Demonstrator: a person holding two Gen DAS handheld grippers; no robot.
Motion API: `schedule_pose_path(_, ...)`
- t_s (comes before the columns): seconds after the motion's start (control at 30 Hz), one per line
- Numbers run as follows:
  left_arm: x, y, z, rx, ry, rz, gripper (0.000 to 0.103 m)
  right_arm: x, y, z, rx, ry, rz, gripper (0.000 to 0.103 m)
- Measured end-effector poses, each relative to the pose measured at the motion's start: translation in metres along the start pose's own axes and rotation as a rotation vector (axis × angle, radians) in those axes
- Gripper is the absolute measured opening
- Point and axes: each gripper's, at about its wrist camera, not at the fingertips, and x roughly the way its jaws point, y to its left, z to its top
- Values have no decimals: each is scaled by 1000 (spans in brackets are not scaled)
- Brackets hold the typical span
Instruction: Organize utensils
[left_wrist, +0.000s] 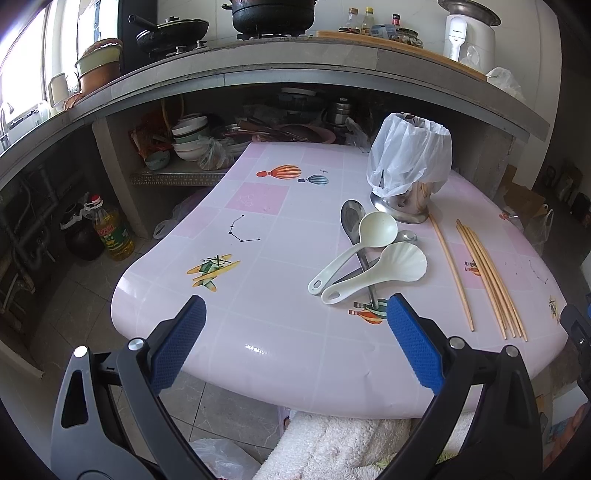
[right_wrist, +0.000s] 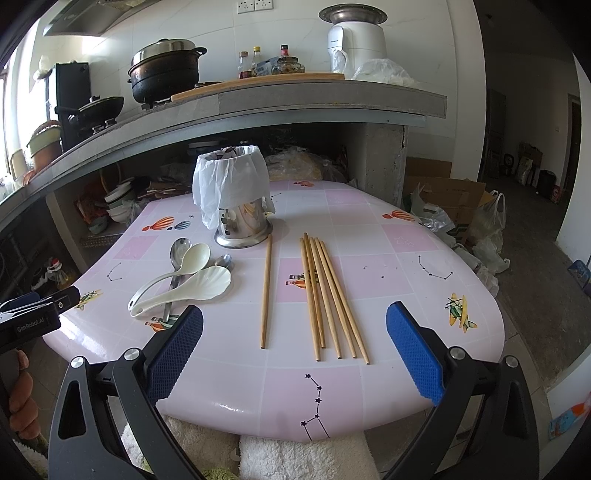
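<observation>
- Centrally on the pink table (right_wrist: 369, 229) lie the utensils: wooden chopsticks (right_wrist: 332, 295) and a heap of spoons (right_wrist: 184, 277).
- One single chopstick (right_wrist: 266, 291) lies apart, to the left of a fanned bundle of five; its far tip comes close to the holder's base.
- From the left wrist view the chopsticks (left_wrist: 487, 277) run along the right side of the table (left_wrist: 258, 332), the spoons (left_wrist: 369, 258) just left of them.
- Two cream plastic spoons, one round-bowled (left_wrist: 376, 229) and one shell-shaped (left_wrist: 402, 262), lie crossed over two metal spoons (left_wrist: 352, 218).
- Behind the utensils stands a steel holder (right_wrist: 242, 225), upright, with a white plastic bag (right_wrist: 231, 181) draped over its rim; in the left view the holder (left_wrist: 402, 203) stands at the table's far right.
- Left gripper (left_wrist: 295, 332) hovers over the near table edge, its blue fingers (left_wrist: 181, 343) wide apart and holding nothing.
- Right gripper (right_wrist: 295, 343) hangs likewise over the near edge, blue fingers (right_wrist: 413, 354) spread wide, nothing between them; the chopstick ends lie in the gap, not touched.
- At the left edge of the right view the left gripper's body (right_wrist: 37, 314) shows, with a person's fingers (right_wrist: 22, 398) around its handle.
- Beyond the table runs a concrete counter (right_wrist: 295, 99) carrying a black pot (right_wrist: 166, 74), bottles (right_wrist: 258, 62) and a white appliance (right_wrist: 354, 40).
- Bowls (left_wrist: 188, 140) are stacked on the shelf under it, and an oil bottle (left_wrist: 110, 232) stands on the floor.
- White towelling (right_wrist: 295, 458) lies below the near table edge.
</observation>
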Motion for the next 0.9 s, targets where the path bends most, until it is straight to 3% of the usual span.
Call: schedule_pose_path(0.9,3,-1,0,-5,6,-1,95,0,0,0,1,1,0,97)
